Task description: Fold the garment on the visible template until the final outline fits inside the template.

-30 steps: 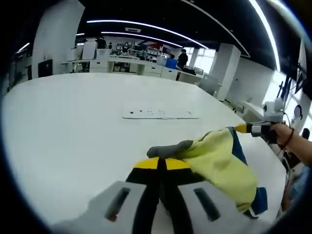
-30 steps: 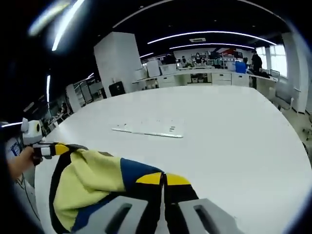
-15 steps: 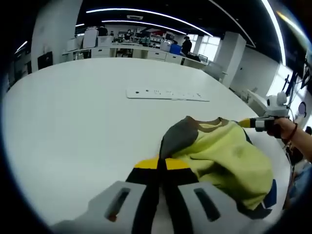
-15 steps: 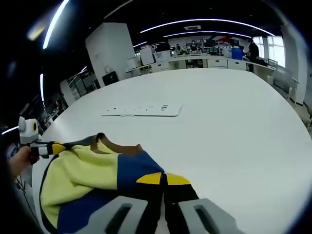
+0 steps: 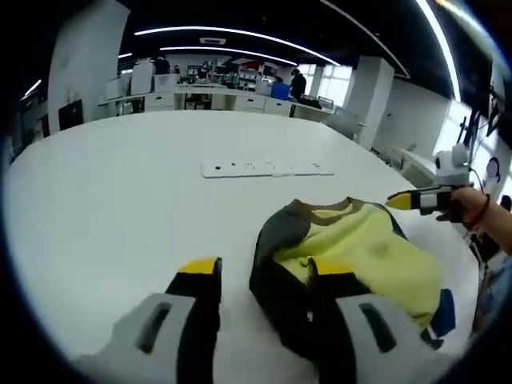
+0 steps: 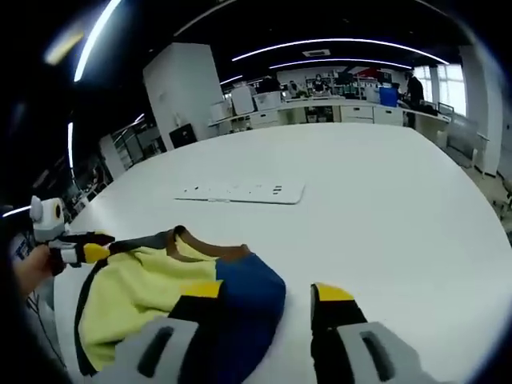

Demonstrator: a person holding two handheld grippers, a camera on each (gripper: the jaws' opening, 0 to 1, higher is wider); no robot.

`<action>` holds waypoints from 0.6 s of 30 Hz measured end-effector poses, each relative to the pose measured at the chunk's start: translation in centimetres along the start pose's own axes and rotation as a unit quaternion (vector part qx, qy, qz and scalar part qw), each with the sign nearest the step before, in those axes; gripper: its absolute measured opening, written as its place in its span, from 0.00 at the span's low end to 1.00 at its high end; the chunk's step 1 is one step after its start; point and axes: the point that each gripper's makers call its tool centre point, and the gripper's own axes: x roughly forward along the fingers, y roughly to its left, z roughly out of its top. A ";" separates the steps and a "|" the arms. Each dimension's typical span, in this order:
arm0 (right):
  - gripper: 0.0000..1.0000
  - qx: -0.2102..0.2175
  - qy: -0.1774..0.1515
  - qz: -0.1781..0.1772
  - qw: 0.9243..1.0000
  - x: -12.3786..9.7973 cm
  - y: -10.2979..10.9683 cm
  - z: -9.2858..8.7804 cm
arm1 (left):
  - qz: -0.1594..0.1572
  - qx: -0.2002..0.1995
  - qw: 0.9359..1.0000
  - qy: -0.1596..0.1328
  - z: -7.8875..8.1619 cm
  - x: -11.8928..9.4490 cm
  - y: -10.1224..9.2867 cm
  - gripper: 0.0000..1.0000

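Left gripper view: left gripper (image 5: 266, 274), jaws spread wide and grasping nothing, yellow-tipped black fingers (image 5: 200, 276) rising from the bottom edge; the right-hand finger overlaps the garment in the picture, contact not determinable. Garment (image 5: 364, 252), pale yellow body with a dark grey sleeve or shoulder, brown-edged collar and blue patches at its far side, lying loosely bunched on the white table (image 5: 120, 184), just ahead of the jaws and right of centre. Flat white strip with small dark marks (image 5: 266, 168), lying on the table beyond the garment, apart from it. Right gripper (image 5: 408, 199), entering from the right, held in a hand (image 5: 472, 216), its yellow tip near the garment's far edge. Right gripper view: right gripper (image 6: 268, 290), jaws likewise released and apart, the left-hand finger overlapping the blue part of the garment (image 6: 152, 292), the other finger over bare table (image 6: 400, 208). Garment lies to the lower left, collar uppermost. White strip (image 6: 240, 192) beyond it. Left gripper (image 6: 80, 252) at the left edge, at the garment's corner; its jaw state cannot be told from here.
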 end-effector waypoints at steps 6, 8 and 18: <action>0.65 0.022 0.020 0.036 0.999 -2.2 2.5 -1.5 | -0.018 0.007 1.000 -0.003 -0.8 -2.1 -1.4 0.58; 0.69 0.027 0.030 0.050 0.998 -2.7 3.2 -2.2 | -0.026 0.020 0.999 -0.002 -1.1 -2.9 -2.0 0.60; 0.71 0.016 0.042 0.078 0.996 -6.3 5.6 -4.2 | -0.045 0.051 0.998 -0.010 -1.7 -5.7 -3.9 0.61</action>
